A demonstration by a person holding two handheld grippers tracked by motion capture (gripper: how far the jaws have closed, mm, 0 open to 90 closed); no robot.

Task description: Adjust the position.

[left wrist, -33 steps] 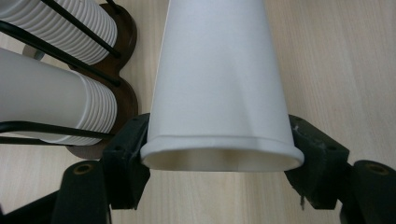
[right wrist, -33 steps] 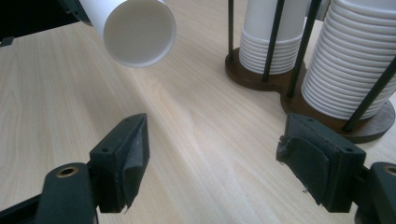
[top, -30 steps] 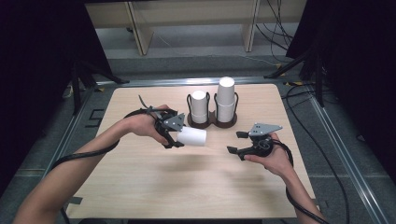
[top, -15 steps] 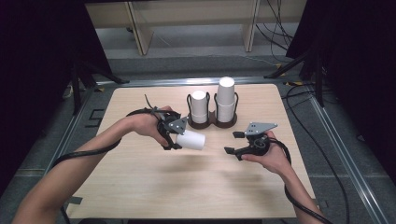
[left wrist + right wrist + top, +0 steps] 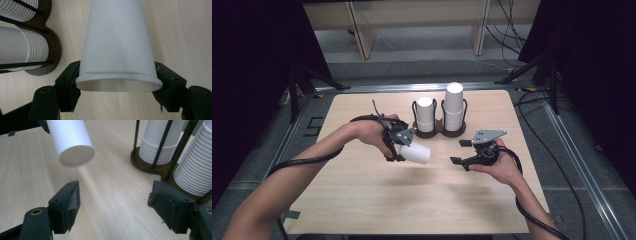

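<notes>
My left gripper [image 5: 401,150] is shut on the rim end of a white paper cup [image 5: 417,153], held sideways just above the table's middle with its closed base pointing right. In the left gripper view the cup [image 5: 117,45] fills the gap and both pads [image 5: 68,85] press its rim. My right gripper [image 5: 458,152] stands open and empty a little to the right, pointing left at the cup's base [image 5: 71,140]. A dark two-post cup holder [image 5: 439,131] behind carries two stacks of white cups [image 5: 425,114], the right stack [image 5: 454,106] taller.
The light wooden table [image 5: 377,205] has bare room in front and at both sides. The holder's base [image 5: 145,163] and its thin black rods stand close to the right of my right gripper [image 5: 115,202]. Cables trail off both grippers; dark floor surrounds the table.
The left gripper with the cup has drifted slightly toward the near edge. The right gripper has edged a little left toward the cup.
</notes>
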